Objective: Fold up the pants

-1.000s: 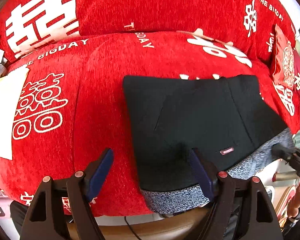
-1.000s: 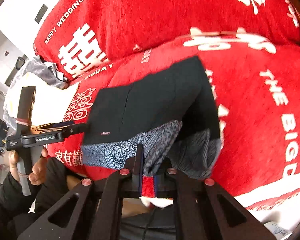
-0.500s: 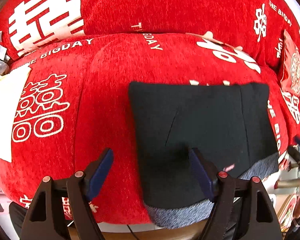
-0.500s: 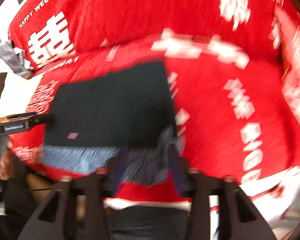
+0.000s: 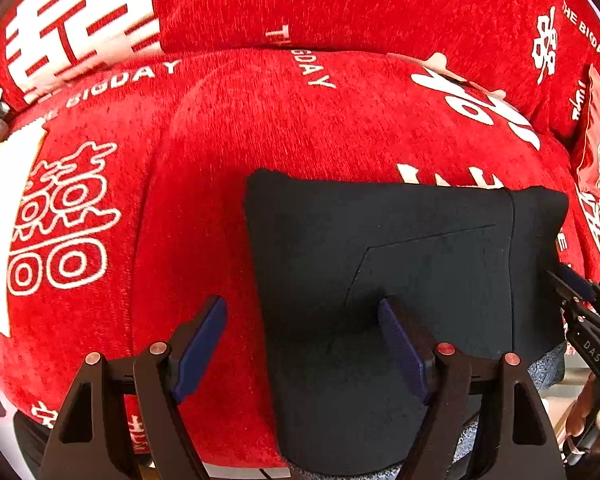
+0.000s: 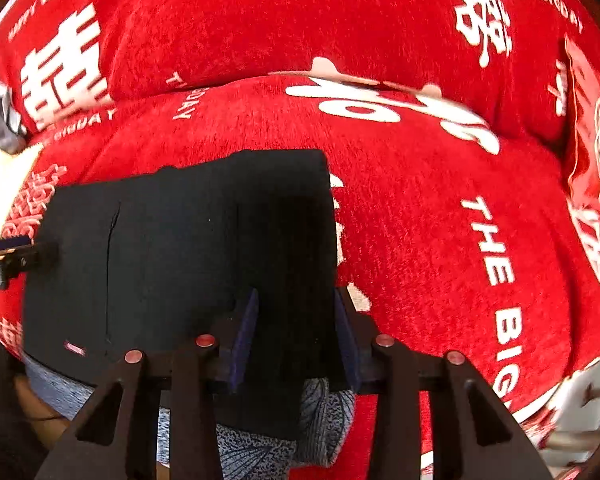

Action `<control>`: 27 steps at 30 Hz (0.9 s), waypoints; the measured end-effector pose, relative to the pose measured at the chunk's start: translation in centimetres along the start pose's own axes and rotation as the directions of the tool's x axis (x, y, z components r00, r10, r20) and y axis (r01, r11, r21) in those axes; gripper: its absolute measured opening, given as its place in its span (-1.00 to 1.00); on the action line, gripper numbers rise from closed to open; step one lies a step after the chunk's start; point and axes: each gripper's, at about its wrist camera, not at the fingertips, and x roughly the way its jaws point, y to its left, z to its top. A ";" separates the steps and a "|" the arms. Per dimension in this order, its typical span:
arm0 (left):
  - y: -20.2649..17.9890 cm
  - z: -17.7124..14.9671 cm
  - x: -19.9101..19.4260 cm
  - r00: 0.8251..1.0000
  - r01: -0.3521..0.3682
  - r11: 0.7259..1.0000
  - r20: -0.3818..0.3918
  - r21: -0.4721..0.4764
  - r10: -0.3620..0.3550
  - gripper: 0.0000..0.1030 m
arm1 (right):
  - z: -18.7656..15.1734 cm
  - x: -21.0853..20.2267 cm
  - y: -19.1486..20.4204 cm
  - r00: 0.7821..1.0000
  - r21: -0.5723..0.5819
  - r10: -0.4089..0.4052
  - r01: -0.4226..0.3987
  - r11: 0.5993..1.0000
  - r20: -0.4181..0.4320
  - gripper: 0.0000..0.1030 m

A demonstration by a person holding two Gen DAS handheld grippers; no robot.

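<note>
Black folded pants [image 5: 400,264] on red sofa cover [image 5: 204,208] | left hand-held gripper [image 5: 300,344], right hand-held gripper [image 6: 294,336] both spread, empty

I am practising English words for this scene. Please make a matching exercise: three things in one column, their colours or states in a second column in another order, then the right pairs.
Things:
1. pants
2. sofa cover
3. left gripper

States:
A. red with white print
B. open, one finger over the cloth
C. black, folded, grey lining at the near edge

Pairs: 1-C, 2-A, 3-B
</note>
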 end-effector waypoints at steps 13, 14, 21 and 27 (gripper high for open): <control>1.5 2.7 0.8 0.995 -0.087 0.987 0.031 -0.131 0.092 0.53 | 4.4 -1.5 8.3 0.990 -0.191 0.011 0.016 0.982 0.138 0.42; 1.5 2.7 1.3 0.993 -0.110 0.986 0.025 -0.126 0.114 0.64 | 4.9 0.2 8.9 0.995 -0.196 -0.001 0.020 0.980 0.096 0.42; 1.4 3.1 2.7 0.986 -0.159 0.981 0.029 -0.111 0.164 1.00 | 6.3 5.4 6.7 0.999 -0.074 0.041 -0.042 0.996 -0.018 0.39; 2.3 3.2 1.2 0.994 -0.109 0.984 0.007 -0.140 0.112 0.98 | 6.3 3.6 7.4 1.000 -0.093 0.001 -0.002 0.996 -0.011 0.41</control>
